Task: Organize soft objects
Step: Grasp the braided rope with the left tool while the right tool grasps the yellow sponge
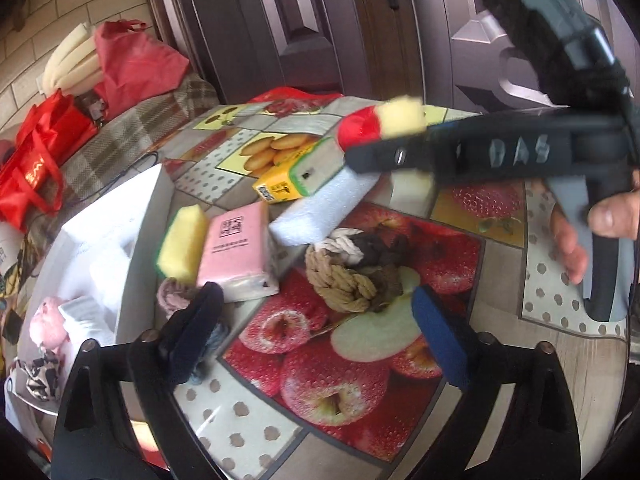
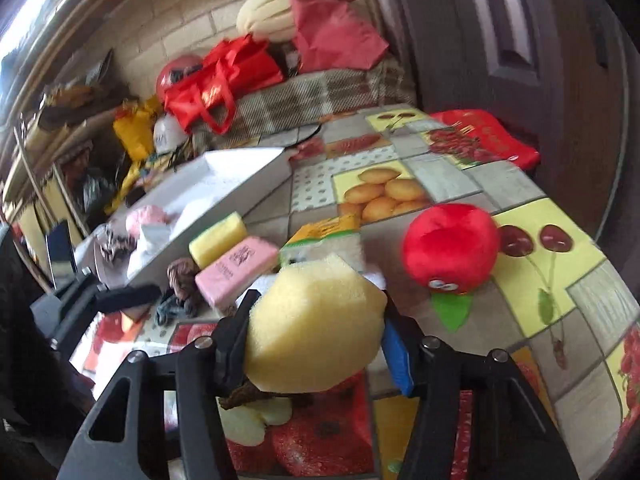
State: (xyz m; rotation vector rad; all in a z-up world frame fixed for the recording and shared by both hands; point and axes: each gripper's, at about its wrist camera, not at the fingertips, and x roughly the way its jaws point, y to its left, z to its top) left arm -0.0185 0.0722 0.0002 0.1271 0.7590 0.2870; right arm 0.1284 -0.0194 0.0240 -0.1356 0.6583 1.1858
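My right gripper (image 2: 316, 346) is shut on a yellow sponge (image 2: 316, 320) and holds it above the table. In the left wrist view that sponge (image 1: 402, 114) shows at the tip of the right gripper (image 1: 384, 140), in front of a red plush apple (image 1: 356, 128). My left gripper (image 1: 320, 332) stands open low over the table with nothing between its fingers. A beige, white and brown rope knot (image 1: 352, 272) lies just beyond its tips. A second yellow sponge (image 1: 182, 240), a pink tissue pack (image 1: 236, 248) and a white foam block (image 1: 320, 208) lie behind.
An open white box (image 1: 108, 240) stands at the left with a pink plush (image 1: 50, 322) and cloths inside. A yellow-green carton (image 1: 300, 176) lies by the foam. A small pinkish knot (image 1: 172, 296) and a blue-grey one (image 1: 208, 344) sit by my left finger. Red bags (image 2: 216, 76) crowd the bench behind.
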